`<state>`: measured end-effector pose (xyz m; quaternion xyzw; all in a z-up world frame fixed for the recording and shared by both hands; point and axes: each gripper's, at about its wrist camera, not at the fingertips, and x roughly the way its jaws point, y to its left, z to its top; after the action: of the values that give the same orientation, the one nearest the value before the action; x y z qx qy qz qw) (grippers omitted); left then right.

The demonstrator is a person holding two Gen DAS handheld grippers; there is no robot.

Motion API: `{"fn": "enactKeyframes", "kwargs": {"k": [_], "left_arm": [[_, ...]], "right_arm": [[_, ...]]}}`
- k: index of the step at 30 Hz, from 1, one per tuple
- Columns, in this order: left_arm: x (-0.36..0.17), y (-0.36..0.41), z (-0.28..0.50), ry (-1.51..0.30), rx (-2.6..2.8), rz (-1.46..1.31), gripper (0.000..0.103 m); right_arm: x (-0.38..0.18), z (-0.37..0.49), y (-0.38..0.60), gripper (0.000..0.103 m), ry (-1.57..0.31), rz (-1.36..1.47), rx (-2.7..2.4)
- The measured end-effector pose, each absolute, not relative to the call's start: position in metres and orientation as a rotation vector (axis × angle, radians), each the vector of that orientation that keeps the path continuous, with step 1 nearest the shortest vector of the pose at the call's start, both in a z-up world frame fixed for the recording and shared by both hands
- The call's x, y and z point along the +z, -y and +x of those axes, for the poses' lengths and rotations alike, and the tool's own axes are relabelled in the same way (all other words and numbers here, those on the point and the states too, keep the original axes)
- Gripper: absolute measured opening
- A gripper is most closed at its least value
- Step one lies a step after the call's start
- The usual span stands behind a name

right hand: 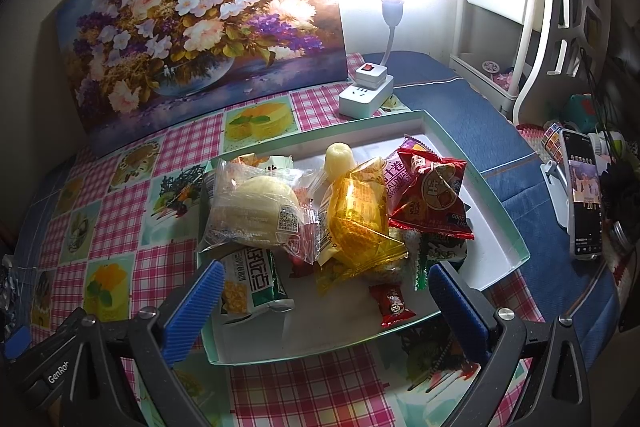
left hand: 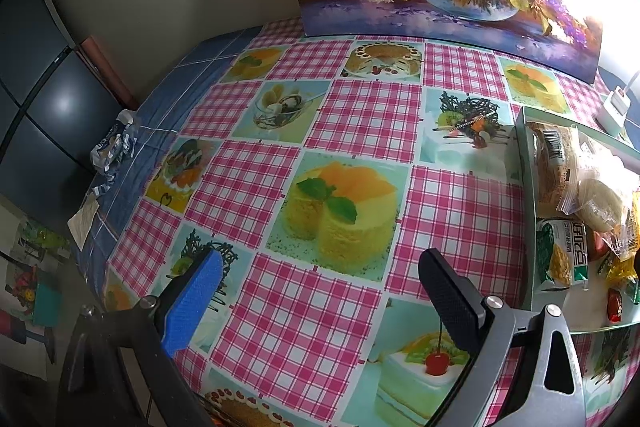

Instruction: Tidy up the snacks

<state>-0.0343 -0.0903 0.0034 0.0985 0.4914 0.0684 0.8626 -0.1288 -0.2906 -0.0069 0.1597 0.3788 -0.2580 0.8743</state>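
While both grippers gape empty, right gripper [right hand: 326, 291] over snack tray [right hand: 504, 227], left gripper [left hand: 320, 291] above tablecloth [left hand: 360, 115]

"GenRob" on the right gripper [right hand: 324, 291]; "GOOD LUCK" on the red packet [right hand: 430, 199]

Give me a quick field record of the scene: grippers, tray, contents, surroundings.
left gripper: open, empty, over bare tablecloth
right gripper: open, empty, at tray's near edge
tray: shallow, white inside, on the table
contents: bun pack, yellow pack, red pack, green pack, small red candy
behind tray: flower painting, power strip
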Motion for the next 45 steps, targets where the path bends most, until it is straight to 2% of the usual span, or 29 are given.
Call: {"fn": "enactKeyframes", "kwargs": {"k": [45], "left_arm": [[-0.0049,0.0852,-0.0302,-1.089,0.070,0.211,0.098]], "right_arm": [[-0.0154,-0.1190,0.2858,0.103,-0.858,0.320,-0.530]]}}
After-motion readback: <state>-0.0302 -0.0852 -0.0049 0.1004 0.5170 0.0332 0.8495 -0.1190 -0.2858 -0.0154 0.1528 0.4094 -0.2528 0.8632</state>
